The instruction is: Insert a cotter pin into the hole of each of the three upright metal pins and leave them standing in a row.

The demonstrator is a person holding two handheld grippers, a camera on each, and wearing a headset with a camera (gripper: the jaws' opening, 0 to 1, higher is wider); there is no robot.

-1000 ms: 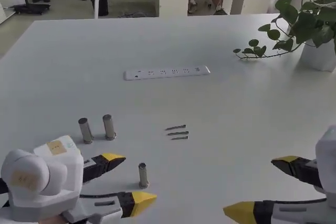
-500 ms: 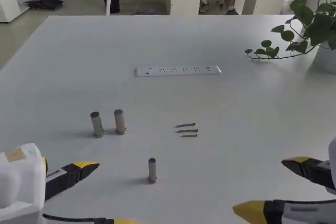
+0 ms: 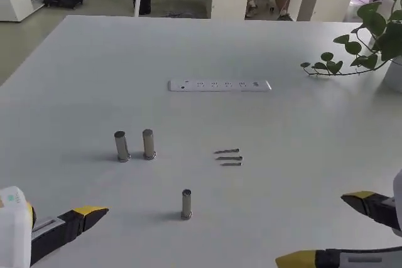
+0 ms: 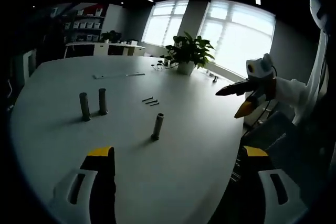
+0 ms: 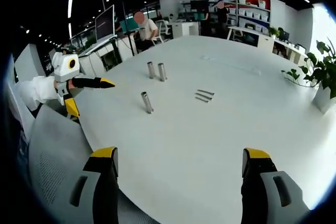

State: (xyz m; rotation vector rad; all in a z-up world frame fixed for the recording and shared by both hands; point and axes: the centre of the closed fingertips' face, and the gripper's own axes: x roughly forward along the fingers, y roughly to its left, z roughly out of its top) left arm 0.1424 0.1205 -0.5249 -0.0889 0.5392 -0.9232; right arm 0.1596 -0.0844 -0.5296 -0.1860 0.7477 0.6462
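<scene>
Noted at the near left edge of the table [image 3: 282, 130]: left gripper [image 4: 177, 155], jaws spread wide, nothing between them, held low and level, aimed out across the tabletop.

Found ahead of it two metal pins [image 3: 121, 146], upright, side by side and just apart. No cotter seen in either, though too small to tell for certain.

Found nearer and to the right, well apart from that pair, a third metal pin [image 3: 186, 204], upright, alone, out of line with the other two.

Recorded further right and a little beyond that lone pin: three cotter pins [image 3: 228, 157], flat on the table, close together one behind another, long axes running left to right across the head view.

Noted at the near right corner: right gripper [image 3: 312, 228], jaws likewise parted and empty, held low, pointed inward over the table.

Judged the nearer of the two to the cotter pins, with these roughly straight ahead in the right gripper view and lying crosswise to the line of approach. Judged likely to need a roll of the wrist so as to close across a shaft rather than along it.

Judged better placed for steadying an upright pin: the left gripper.
</scene>
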